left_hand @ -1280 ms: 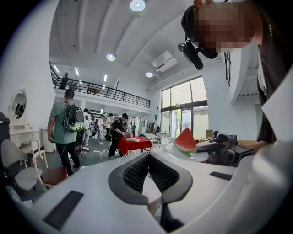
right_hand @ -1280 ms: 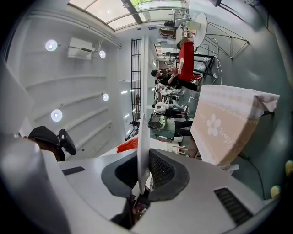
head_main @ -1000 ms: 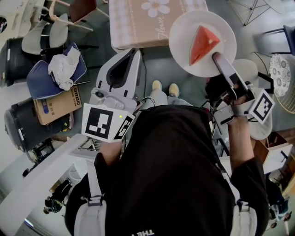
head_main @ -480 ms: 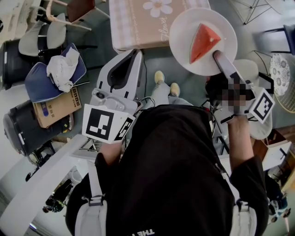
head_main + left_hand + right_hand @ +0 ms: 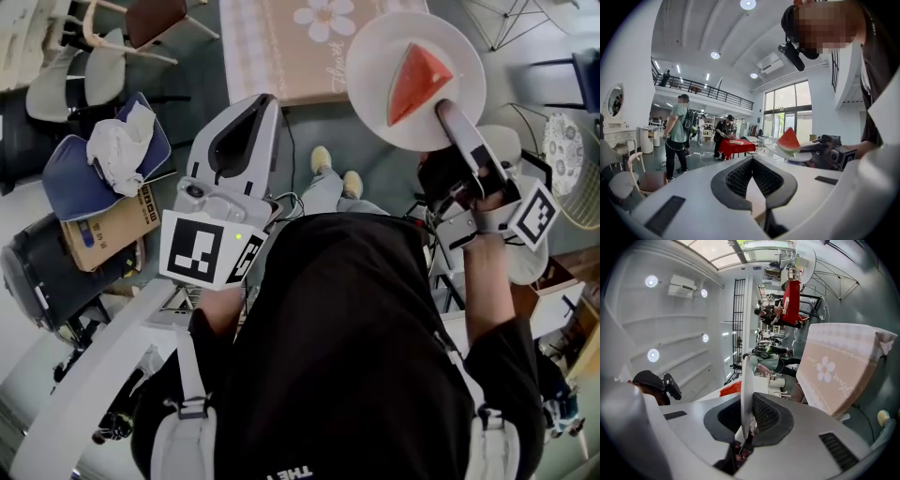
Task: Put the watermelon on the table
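Observation:
A red watermelon wedge point(image 5: 414, 82) lies on a white plate point(image 5: 375, 56), held level in the air. My right gripper point(image 5: 439, 111) is shut on the plate's near rim. In the right gripper view the plate point(image 5: 746, 380) stands edge-on between the pads, and a strip of the watermelon point(image 5: 731, 388) shows to its left. The table point(image 5: 272, 47), covered in a beige flower-print cloth, is just ahead, and the plate overlaps its right corner in the head view. My left gripper point(image 5: 267, 98) is shut and empty, pointing at the table's near edge. Its view shows the watermelon point(image 5: 789, 139) off to the right.
On the left are chairs point(image 5: 56, 80), a blue cushion with white cloth point(image 5: 112, 150), a cardboard box point(image 5: 112, 220) and a black bin point(image 5: 37, 272). A white round stool point(image 5: 511, 145) stands at the right. People point(image 5: 677, 131) stand around a red-covered table point(image 5: 736, 146) farther off.
Both grippers and the plate have moved forward toward the beige table, which now lies closer below them. The grip on the plate is unchanged.

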Demonstrator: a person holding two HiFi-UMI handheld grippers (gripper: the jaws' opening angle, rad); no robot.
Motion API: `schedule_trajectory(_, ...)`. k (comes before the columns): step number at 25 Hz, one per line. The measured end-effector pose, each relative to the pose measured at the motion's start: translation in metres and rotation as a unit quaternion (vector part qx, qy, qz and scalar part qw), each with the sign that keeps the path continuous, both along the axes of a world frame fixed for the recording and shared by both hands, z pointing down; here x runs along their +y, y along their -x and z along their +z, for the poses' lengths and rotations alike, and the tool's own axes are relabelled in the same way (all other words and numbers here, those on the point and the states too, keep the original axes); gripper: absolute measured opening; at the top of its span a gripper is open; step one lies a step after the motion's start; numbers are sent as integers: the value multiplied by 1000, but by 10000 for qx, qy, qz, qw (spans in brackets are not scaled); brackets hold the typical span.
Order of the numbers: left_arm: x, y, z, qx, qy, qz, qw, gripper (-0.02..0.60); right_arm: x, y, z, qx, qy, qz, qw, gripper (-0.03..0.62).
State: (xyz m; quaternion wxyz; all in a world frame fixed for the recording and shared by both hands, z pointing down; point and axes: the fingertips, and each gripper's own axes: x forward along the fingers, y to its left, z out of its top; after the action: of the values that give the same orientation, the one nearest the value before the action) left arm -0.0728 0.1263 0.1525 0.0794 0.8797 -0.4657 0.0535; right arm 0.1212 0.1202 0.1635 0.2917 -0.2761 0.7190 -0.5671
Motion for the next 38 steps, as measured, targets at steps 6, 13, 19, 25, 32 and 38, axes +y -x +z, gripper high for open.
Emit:
schedule_trajectory(6,-21,9,4,95,48,122,9999,11,-20,13,-3,20,-2,95,10000,32)
schedule_trajectory(13,-41,23,9,109,67,112,9999,11,-39,29,2,30,59,86,9999,32)
schedule_trajectory(19,-52,35,9,126,71,78,9999,11,-50,37,2,78,75,99,9999,32)
schedule_trajectory(25,-64,45,10,158,63,86,9998,11,-61,45,1,76,46,147,9999,32)
schedule_trajectory(32,-69,51,11,135,51,128,9998,11,-67,50,2,87,-8,173,9998,32)
schedule_trajectory(38,-70,49,15,78,131,82,9998,11,-74,45,0,47,-55,195,9998,32)
